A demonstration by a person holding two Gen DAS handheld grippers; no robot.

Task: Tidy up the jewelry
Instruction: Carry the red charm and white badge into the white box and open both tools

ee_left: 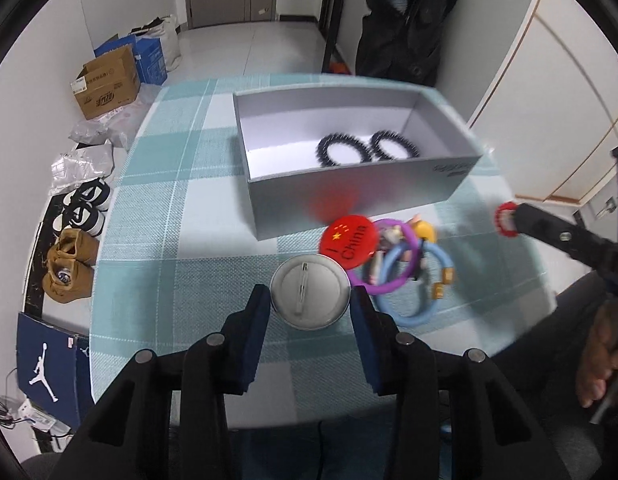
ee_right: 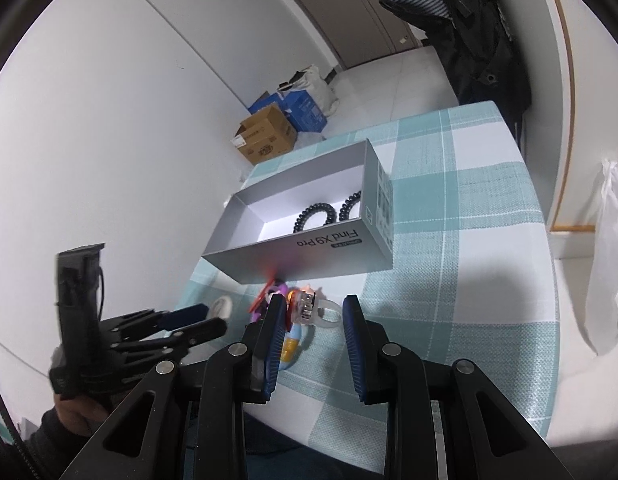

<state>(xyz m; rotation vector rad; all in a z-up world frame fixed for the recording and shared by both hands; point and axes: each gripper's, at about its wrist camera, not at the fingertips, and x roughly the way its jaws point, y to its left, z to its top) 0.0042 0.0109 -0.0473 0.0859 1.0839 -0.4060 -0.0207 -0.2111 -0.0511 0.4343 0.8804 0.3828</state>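
While the left gripper point(ee_left: 311, 300) is spread around the silver badge point(ee_left: 310, 291) | right gripper point(ee_right: 313, 320) spread, clear ring point(ee_right: 315, 312) between fingers | 2 black hair ties point(ee_left: 343, 150) seen in box point(ee_left: 349, 196)

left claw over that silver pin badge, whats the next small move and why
Probably close the left claw on the silver badge. Its fingers are open and already sit on either side of the badge, which lies pin-side up on the tablecloth. The grey box behind it holds only two black coil hair ties.

Cardboard box point(ee_left: 109, 82), sneakers point(ee_left: 85, 206), dark coat point(ee_left: 409, 20)
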